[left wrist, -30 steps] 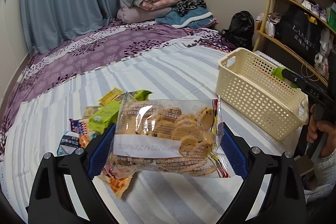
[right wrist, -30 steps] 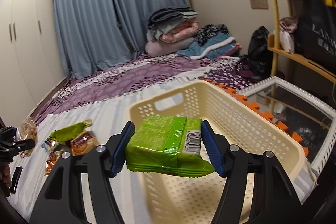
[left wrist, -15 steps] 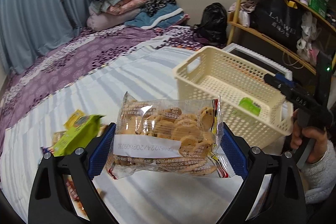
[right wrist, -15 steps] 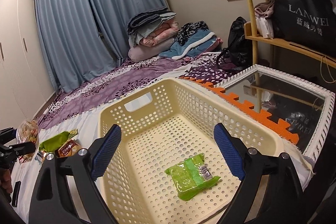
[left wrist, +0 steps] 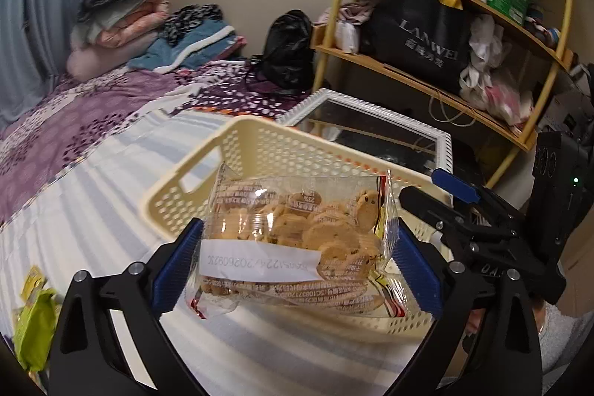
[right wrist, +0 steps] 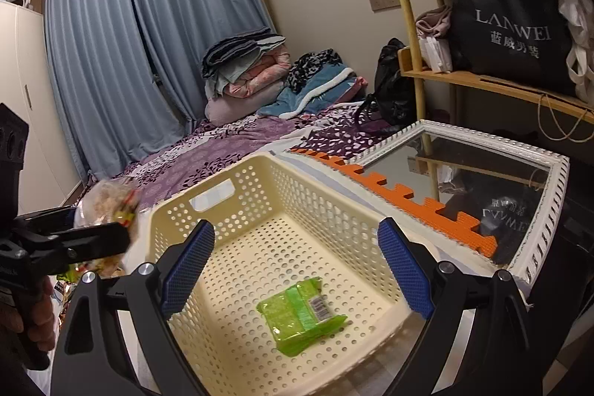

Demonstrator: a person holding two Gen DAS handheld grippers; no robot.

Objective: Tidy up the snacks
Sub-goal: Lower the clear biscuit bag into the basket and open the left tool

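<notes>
My left gripper point(left wrist: 293, 270) is shut on a clear bag of small cookies point(left wrist: 297, 240) and holds it in the air at the near rim of the cream perforated basket point(left wrist: 237, 151). In the right wrist view the basket point(right wrist: 208, 210) lies below my right gripper point(right wrist: 297, 270), which is open and empty. A green snack packet point(right wrist: 300, 314) lies on the basket floor. The left gripper with the cookie bag point(right wrist: 107, 199) shows at the left of that view. The right gripper point(left wrist: 467, 210) shows at the right of the left wrist view.
Several loose snack packets point(left wrist: 33, 325) lie on the striped bedsheet at the lower left. A white-framed mirror point(right wrist: 482, 180) and an orange foam mat point(right wrist: 408, 203) lie beyond the basket. Wooden shelves with a black bag point(right wrist: 512, 25) stand to the right. Folded bedding point(right wrist: 256, 65) is piled at the back.
My right gripper opened and dropped the green packet into the basket. My left gripper carried the cookie bag from the snack pile rightward to the basket's rim.
</notes>
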